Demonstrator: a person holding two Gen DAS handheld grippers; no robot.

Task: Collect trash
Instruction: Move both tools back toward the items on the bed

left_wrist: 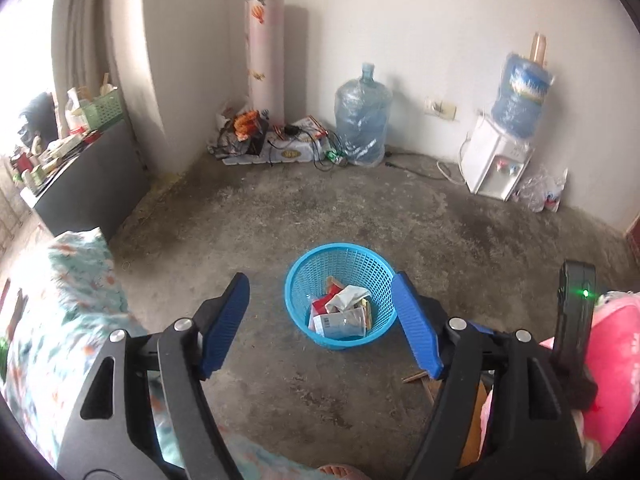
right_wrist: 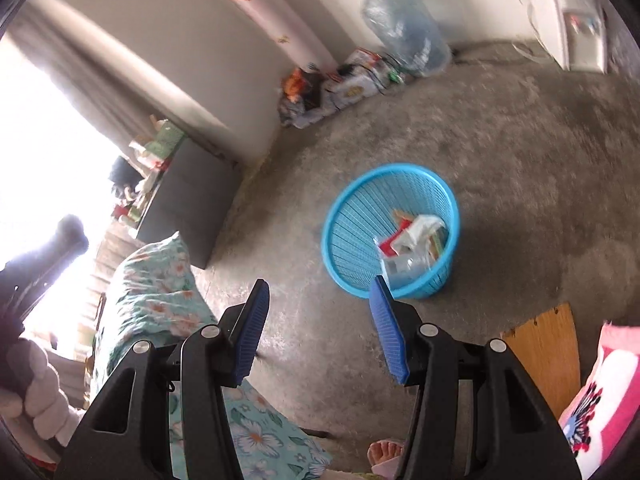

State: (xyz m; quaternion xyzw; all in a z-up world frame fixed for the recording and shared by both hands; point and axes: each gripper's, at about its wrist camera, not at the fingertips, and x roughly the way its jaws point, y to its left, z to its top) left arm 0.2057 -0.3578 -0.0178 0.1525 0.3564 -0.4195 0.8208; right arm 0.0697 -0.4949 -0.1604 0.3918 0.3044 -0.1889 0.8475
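The trash [left_wrist: 344, 314], wrappers and crumpled packets, lies in the blue basket [left_wrist: 316, 258] on the concrete floor [left_wrist: 280, 208]. My left fingers [left_wrist: 320, 326] hang spread wide and empty above it; my right fingers [right_wrist: 318, 330] gape empty just beside it.

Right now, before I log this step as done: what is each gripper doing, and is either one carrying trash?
Left gripper: open, nothing between its fingers.
Right gripper: open, holding nothing.
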